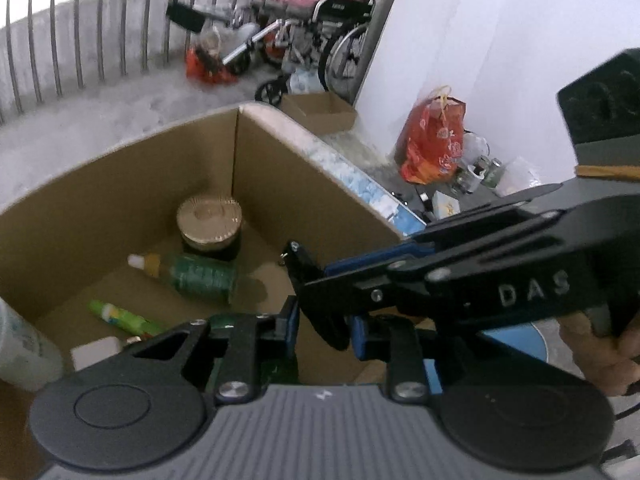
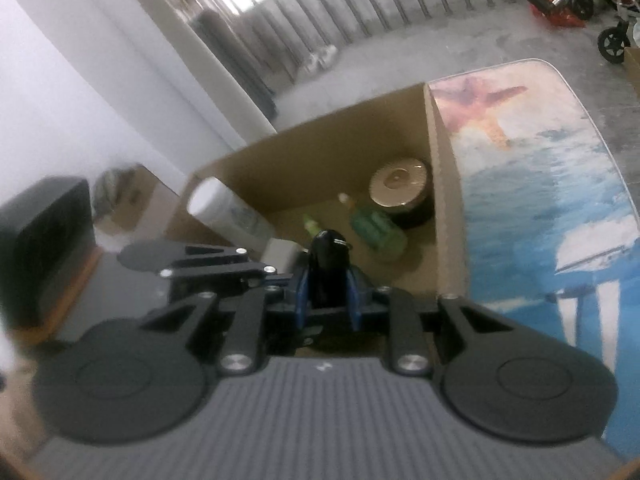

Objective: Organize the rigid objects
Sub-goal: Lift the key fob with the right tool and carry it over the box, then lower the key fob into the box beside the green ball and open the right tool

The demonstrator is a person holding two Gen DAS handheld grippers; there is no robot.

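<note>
In the centre of the left wrist view, the cardboard box (image 1: 120, 184) already holds a gold-lidded jar (image 1: 209, 220), a green bottle (image 1: 192, 274) lying flat, a small green tube (image 1: 120, 316) and a white block (image 1: 96, 350). We judge sorting well along. Our right claw (image 2: 328, 300) is clenched on a black object (image 2: 329, 264) over the box, not yet dropped. Left claw (image 1: 320, 332): grip unclear, we cannot tell.

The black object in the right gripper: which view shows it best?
The left wrist view: the black object shows side-on, clamped in the right gripper over the cardboard box. The right wrist view is blurred and end-on.
</note>
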